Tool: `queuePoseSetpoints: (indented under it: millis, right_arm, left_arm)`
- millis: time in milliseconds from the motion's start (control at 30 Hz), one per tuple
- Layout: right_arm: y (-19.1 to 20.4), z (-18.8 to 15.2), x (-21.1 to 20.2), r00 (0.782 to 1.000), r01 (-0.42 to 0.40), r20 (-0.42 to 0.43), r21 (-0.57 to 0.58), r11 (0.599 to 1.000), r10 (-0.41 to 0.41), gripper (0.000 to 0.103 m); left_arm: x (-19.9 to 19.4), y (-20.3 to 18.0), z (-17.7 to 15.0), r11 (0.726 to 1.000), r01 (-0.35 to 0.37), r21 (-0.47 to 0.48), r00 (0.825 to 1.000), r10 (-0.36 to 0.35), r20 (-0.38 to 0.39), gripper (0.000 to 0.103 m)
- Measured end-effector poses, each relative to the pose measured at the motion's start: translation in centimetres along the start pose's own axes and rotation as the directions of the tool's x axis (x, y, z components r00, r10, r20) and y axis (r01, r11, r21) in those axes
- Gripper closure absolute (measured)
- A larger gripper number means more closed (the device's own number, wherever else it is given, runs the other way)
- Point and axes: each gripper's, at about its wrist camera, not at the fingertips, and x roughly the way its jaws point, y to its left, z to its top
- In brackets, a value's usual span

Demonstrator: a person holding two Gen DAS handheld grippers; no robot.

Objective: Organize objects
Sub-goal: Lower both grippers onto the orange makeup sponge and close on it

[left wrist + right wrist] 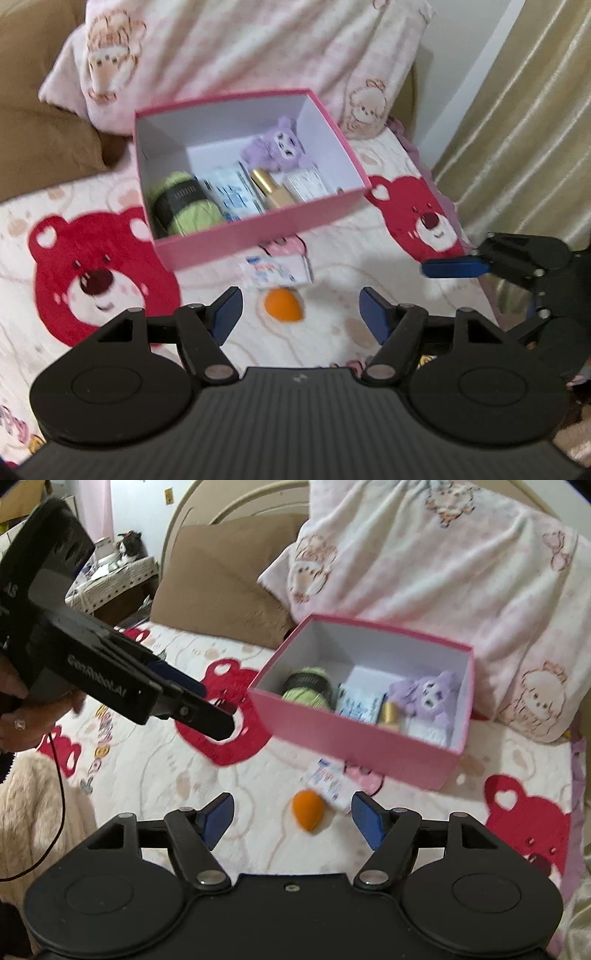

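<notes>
A pink box [236, 236] sits open on the bed [332, 332], its inside plain white card, its walls stiff and square. Packed along the near wall are a green yarn ball [184, 206] with a dark paper band, lying on its side, a blue-and-white packet [232, 192] standing on edge, a gold tube [271, 188] lying with its long axis running toward the near wall, and a white pack [306, 182]. Behind them a purple plush [279, 147] faces up out of the box.

On the bedspread just in front of the box lies a small flat packet [277, 271], white with blue print, partly over a pink patch in the fabric. Just beside it on the near side rests an orange sponge [282, 304], smooth and egg-shaped; in the right wrist view [308, 808] its narrow end points toward the camera.

The left gripper [301, 314] hangs over the sponge with its jaws wide apart, holding nothing. The right gripper [291, 819] is likewise spread open and empty, the sponge showing between its blue pads [219, 819].

The bedspread is fleecy cream with big red bear faces [96, 280]. A pink-and-white pillow [240, 48] leans behind the box, next to a brown cushion [37, 129]. The frames are slightly blurred.
</notes>
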Motion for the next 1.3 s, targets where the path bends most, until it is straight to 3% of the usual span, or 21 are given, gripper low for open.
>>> queuePoseSetpoints:
  millis: [200,433,700,967,1100,1167,1300]
  right_arm:
    - [0.4,-2.4,2.5,1.0,0.007,-0.011,-0.006,1.0,-0.007,0.028]
    - [0.4,-4.1,5.6,0.999,0.034,0.006,-0.048,0.998,-0.034,0.028]
    - [1.3,-4.7,10.1,0.997,0.078,0.03,-0.134,0.988,-0.074,0.028]
    - [1.4,-5.2,14.3,0.994,0.104,-0.032,-0.13,0.986,-0.108,0.029]
    - [1.4,-5.4,15.9,0.992,0.12,-0.033,-0.113,0.986,-0.124,0.034]
    - [1.2,-5.5,16.8,0.989,0.135,-0.039,-0.11,0.985,-0.14,0.045]
    - [1.2,-5.4,17.5,0.986,0.156,-0.036,-0.1,0.983,-0.16,0.052]
  left_arm:
    - [2.9,0.6,-2.5,1.0,0.006,-0.021,1.0,-0.006,-0.012,0.034]
    - [6.7,-0.5,-4.3,0.999,0.002,0.042,1.0,-0.003,0.018,0.034]
    - [11.0,2.4,-5.3,0.996,0.03,-0.084,0.998,-0.025,0.058,0.039]
    - [14.3,4.2,-8.0,0.987,0.065,-0.149,0.99,-0.045,0.132,0.046]
    - [15.4,4.8,-7.9,0.982,0.07,-0.176,0.986,-0.041,0.16,0.048]
    - [15.8,5.1,-7.8,0.978,0.105,-0.182,0.982,-0.072,0.177,0.052]
    - [17.2,5.4,-7.4,0.969,0.119,-0.217,0.986,-0.089,0.142,0.057]
